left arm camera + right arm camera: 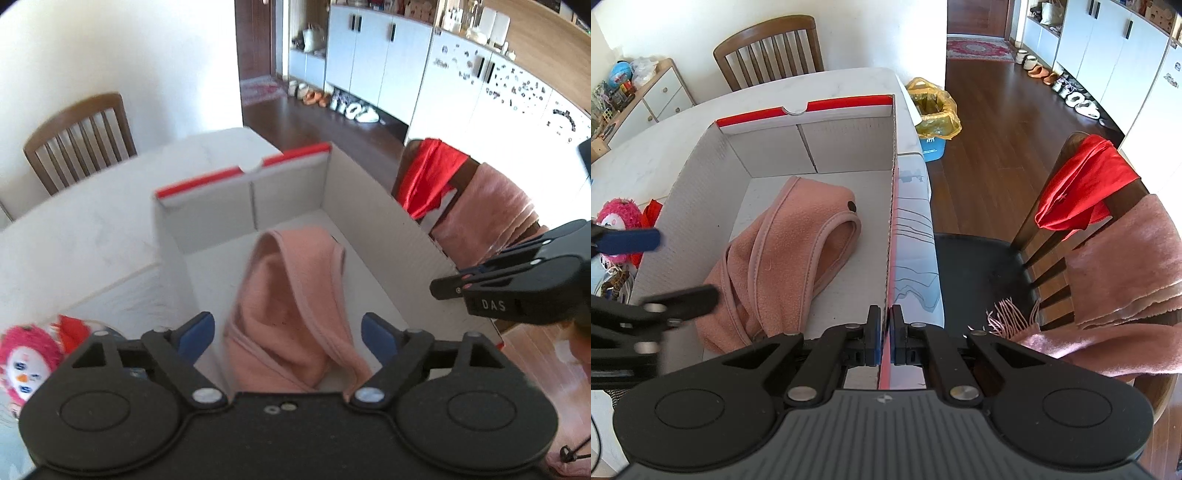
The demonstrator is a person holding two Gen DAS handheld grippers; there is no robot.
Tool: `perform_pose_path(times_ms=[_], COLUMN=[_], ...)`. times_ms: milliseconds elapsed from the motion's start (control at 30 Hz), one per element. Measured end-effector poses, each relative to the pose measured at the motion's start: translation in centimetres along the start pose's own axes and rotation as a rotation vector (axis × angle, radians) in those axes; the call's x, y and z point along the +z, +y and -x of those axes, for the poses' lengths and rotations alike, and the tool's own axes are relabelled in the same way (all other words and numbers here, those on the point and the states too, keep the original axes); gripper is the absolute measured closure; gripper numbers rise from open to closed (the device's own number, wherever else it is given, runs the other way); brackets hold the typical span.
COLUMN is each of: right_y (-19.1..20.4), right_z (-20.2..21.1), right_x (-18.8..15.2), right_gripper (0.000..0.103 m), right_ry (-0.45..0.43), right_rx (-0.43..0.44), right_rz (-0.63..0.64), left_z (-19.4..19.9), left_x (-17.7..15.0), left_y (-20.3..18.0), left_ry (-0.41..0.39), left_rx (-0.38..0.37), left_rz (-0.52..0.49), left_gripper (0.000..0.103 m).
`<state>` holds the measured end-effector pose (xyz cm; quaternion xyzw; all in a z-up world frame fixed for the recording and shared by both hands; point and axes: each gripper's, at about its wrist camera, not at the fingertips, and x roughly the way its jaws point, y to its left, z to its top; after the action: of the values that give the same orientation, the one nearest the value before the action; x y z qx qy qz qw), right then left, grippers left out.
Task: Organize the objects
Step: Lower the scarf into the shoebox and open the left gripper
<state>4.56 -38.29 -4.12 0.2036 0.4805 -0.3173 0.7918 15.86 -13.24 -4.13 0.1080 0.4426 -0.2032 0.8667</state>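
A white cardboard box (288, 192) (846, 144) with a red rim stands open on the table. A pink fleece garment (288, 280) (798, 236) lies crumpled on its floor, nearer the left wall. My left gripper (287, 325) (670, 267) hovers over the near end of the box with its jaws wide apart; the garment lies below them and the pads do not touch it. My right gripper (885, 317) (447, 282) is shut on the top edge of the box's right wall.
A pink plush toy (26, 358) (618, 214) lies on the table (74, 236) left of the box. A chair on the right carries a red cloth (1086, 184) and a pink scarf (1126, 266). A wooden chair (79, 136) stands behind the table, and a yellow-lined bin (934, 110) sits on the floor.
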Motion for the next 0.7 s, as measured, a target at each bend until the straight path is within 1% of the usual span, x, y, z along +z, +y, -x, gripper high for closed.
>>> perform_pose_path(times_ms=[100, 200, 400, 567, 700], right_y=[0.1, 0.2, 0.4, 0.5, 0.5], right_z=[0.1, 0.1, 0.2, 0.1, 0.0], right_x=[0.0, 0.0, 0.0, 0.1, 0.2], right_gripper=[0.1, 0.1, 0.1, 0.1, 0.099], right_ry=[0.003, 0.006, 0.01, 0.015, 0.021], right_rx=[-0.002, -0.007, -0.014, -0.019, -0.022], right_rz=[-0.012, -0.014, -0.022, -0.026, -0.035], left_z=[1.8, 3.8, 6.2, 6.8, 6.5], left_x=[-0.5, -1.1, -3.2, -5.5, -7.6], left_y=[1.5, 3.2, 7.5, 11.1, 13.3], left_ry=[-0.032, -0.058, -0.073, -0.046, -0.004], left_rx=[0.006, 0.034, 0.106, 0.174, 0.204], left_rz=[0.011, 0.027, 0.071, 0.114, 0.16], left_gripper=[0.01, 0.005, 0.002, 0.001, 0.001])
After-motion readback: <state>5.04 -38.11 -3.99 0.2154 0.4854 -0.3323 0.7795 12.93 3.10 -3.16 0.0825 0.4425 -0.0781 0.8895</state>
